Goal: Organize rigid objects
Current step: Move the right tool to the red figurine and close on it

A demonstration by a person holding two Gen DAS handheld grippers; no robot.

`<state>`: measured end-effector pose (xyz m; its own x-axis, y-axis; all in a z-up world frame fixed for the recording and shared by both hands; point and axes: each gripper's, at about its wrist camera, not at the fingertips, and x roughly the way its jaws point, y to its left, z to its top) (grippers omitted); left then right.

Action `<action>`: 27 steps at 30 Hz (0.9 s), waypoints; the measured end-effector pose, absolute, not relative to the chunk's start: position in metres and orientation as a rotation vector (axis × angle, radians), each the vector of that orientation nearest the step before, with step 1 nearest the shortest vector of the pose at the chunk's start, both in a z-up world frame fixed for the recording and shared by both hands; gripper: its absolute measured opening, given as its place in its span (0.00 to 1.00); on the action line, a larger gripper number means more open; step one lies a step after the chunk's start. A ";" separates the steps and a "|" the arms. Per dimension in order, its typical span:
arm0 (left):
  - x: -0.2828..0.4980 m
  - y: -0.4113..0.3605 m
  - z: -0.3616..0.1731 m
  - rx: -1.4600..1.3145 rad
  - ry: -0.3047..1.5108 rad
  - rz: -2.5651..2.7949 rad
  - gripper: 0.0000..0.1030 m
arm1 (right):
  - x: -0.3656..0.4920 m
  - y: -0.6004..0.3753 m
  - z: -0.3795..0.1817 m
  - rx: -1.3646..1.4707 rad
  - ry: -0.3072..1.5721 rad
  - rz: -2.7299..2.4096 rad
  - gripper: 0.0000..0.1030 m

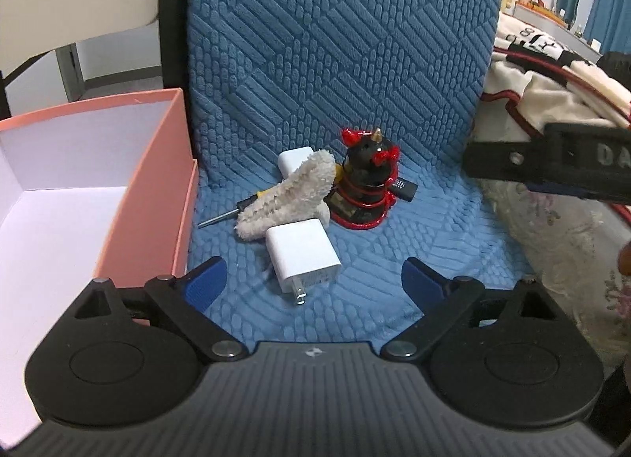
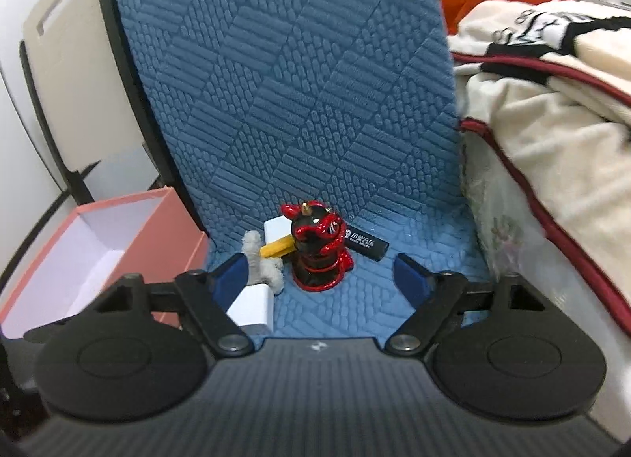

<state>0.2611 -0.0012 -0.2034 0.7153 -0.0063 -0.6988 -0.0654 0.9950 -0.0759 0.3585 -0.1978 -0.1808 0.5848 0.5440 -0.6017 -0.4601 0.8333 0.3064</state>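
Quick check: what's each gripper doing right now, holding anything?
Left gripper: open, empty, white charger lying between its fingers, untouched.
Right gripper: open, empty, facing the red-and-black figurine.

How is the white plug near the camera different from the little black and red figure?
The white plug is a plain smooth block, while the figure is black with red horns and red cord wound round it. The white plug lies flat with its metal prongs pointing toward the camera; the figure stands upright. The fluffy cream toy rests against the plug's far end; the figure stands beside that toy. Both sit on the blue cushion, unheld.
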 end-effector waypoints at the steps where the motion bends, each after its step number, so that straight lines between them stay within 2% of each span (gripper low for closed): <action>1: 0.265 -0.002 -0.207 -0.091 0.779 0.031 0.92 | 0.364 -0.195 -0.183 0.130 0.754 0.595 0.79; 5: 0.279 0.000 -0.219 -0.092 0.799 0.038 0.89 | 0.383 -0.179 -0.194 0.135 0.787 0.625 0.78; 7: 0.286 0.001 -0.224 -0.096 0.804 0.048 0.87 | 0.394 -0.172 -0.200 0.133 0.811 0.630 0.70; 17: 0.312 0.013 -0.246 -0.153 0.844 0.081 0.82 | 0.433 -0.142 -0.223 0.121 0.866 0.613 0.70; 25: 0.319 0.021 -0.255 -0.184 0.842 0.089 0.72 | 0.448 -0.120 -0.238 0.083 0.890 0.589 0.70; 27: 0.319 0.020 -0.253 -0.183 0.839 0.080 0.67 | 0.449 -0.115 -0.241 0.059 0.882 0.589 0.70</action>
